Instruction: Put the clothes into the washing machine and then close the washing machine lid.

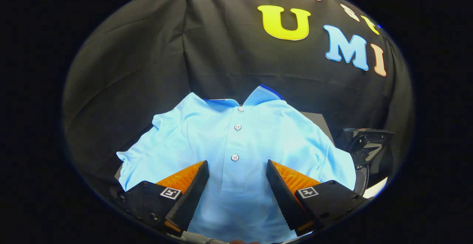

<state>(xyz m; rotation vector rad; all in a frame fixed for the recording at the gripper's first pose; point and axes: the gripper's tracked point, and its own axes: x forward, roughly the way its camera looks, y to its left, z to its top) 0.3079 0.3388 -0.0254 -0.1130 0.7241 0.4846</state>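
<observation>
Light-blue polo shirt [236,144] seen spread flat, front up, collar toward black cloth wall [147,59], button placket running between fingers. Gripper [237,170] spread wide, nothing grasped; fingers poised over shirt's lower front, contact with fabric not discernible. Shirt hem cut off beneath fingers. Surface under shirt mostly hidden. Dark machine part [364,144] just beyond shirt's right sleeve, partly cut off, identity hard to make out.

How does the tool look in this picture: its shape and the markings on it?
The tool has two wedge-shaped fingers with ribbed inner faces. Each finger sits on a black block bearing a small square black-and-white marker. The fingers stand apart, open, over the light blue polo shirt.
</observation>
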